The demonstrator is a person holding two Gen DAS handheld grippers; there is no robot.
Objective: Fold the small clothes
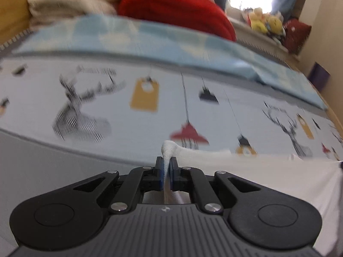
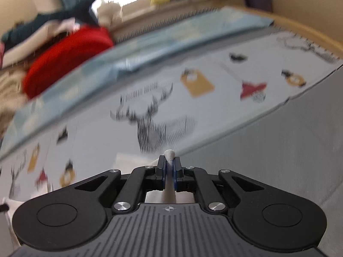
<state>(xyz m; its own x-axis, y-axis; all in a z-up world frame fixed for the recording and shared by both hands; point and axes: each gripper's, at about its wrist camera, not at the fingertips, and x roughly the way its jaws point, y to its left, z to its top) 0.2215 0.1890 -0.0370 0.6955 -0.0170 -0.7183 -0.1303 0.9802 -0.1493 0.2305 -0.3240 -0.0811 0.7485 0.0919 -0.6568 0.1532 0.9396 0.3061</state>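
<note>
Low over the printed bedsheet (image 1: pixel 128 111), the white garment (image 1: pixel 246 171) stretches left to right — left gripper (image 1: pixel 166 167) and right gripper (image 2: pixel 169 167) each pinch a bunched edge; the fold carries away from the person.

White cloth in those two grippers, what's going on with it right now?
A person is working with two handheld grippers over a bed. The left gripper is shut on a bunched edge of the white cloth, and the right gripper is shut on another pinch of the same kind of white fabric. The cloth stretches out to the right in the left wrist view, above the printed bedsheet. A red garment sits at the far side. No fold shows yet.
</note>
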